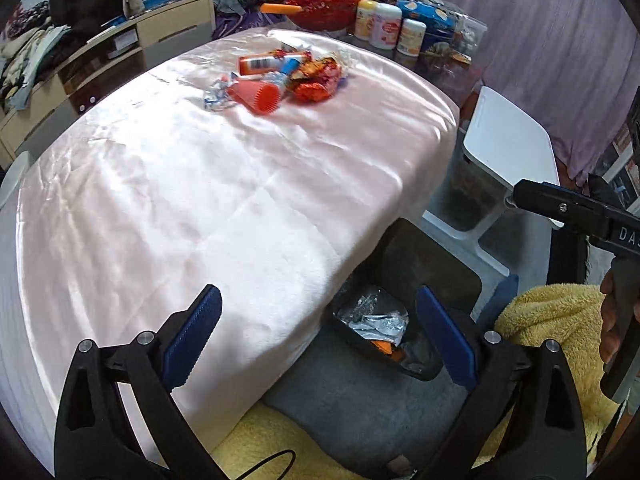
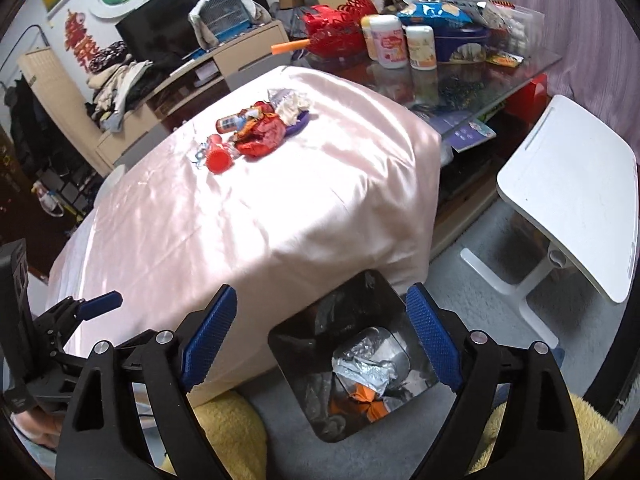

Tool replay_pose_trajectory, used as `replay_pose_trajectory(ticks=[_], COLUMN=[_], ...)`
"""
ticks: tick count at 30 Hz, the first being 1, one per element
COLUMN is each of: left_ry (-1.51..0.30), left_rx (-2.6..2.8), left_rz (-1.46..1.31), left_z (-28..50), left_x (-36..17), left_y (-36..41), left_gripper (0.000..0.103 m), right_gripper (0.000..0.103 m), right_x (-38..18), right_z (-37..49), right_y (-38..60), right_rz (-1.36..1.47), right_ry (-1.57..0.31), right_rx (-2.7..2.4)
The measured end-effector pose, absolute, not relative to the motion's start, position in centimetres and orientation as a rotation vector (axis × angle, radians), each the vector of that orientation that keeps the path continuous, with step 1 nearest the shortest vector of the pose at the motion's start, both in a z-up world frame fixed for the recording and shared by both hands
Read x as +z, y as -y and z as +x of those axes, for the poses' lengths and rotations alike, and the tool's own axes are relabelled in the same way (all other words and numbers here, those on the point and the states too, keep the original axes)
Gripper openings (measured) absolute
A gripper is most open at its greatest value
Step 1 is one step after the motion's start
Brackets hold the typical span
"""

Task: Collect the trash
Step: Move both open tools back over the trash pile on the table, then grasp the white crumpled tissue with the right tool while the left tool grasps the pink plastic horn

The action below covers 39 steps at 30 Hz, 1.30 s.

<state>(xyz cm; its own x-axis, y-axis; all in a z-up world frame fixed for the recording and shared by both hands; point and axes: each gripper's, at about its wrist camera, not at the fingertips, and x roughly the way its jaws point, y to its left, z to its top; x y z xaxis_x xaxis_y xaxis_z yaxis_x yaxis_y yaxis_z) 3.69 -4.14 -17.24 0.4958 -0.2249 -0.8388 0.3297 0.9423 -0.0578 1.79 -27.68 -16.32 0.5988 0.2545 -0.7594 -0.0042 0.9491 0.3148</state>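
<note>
A heap of trash lies at the far end of the pink cloth-covered table: an orange ribbed cup, a small bottle, red foil wrappers and silver scraps. It also shows in the right wrist view. A black bin stands on the floor at the table's near corner and holds silver foil and orange scraps. My left gripper is open and empty over the table's near edge. My right gripper is open and empty above the bin.
A white side table stands to the right. A glass table behind holds jars, snack bags and a red basket. Yellow fluffy fabric lies near the bin. A TV stand with clothes lies to the left.
</note>
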Motion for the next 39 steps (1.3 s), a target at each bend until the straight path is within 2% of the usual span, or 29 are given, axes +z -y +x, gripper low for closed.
replay_pose_trajectory(ticks=[10,22,23,26,28,31,35,39], left_ry=[-0.963,-0.968,-0.970,-0.966,-0.953,-0.938,-0.968,-1.002], left_rx=[-0.255,-0.240,-0.239,-0.243,-0.244,-0.228,-0.223,-0.207], left_rz=[0.062,0.026,0.023,0.011,0.020,0.046,0.041,0.037], left_z=[7.0,15.5,16.3,18.6,20.0,22.0,24.5,26.2], left_x=[-15.3,-15.7,-15.8,-15.8,-15.7,-15.7,-16.6,-18.0], left_y=[0.1,0.8,1.0,1.8,2.5,3.6,4.4,5.1], left_gripper=[0.094,0.094,0.094,0.094,0.093,0.088,0.071,0.068], right_gripper=[0.087,0.086,0.085,0.067,0.052,0.039,0.037,0.037], right_x=[-14.1,-13.8,-13.8,-14.0,-14.3,-14.8,-15.5,-16.1], right_z=[5.4,15.1,15.9,18.0,19.6,21.6,23.9,25.4], right_y=[25.4,25.5,25.6,25.5,25.3,25.0,24.8,25.1], right_rz=[0.253,0.264,0.264,0.255,0.245,0.233,0.239,0.257], right_ry=[-0.893,-0.848,-0.843,-0.835,-0.838,-0.843,-0.852,-0.858], right_rx=[0.190,0.185,0.181,0.180,0.189,0.203,0.215,0.219])
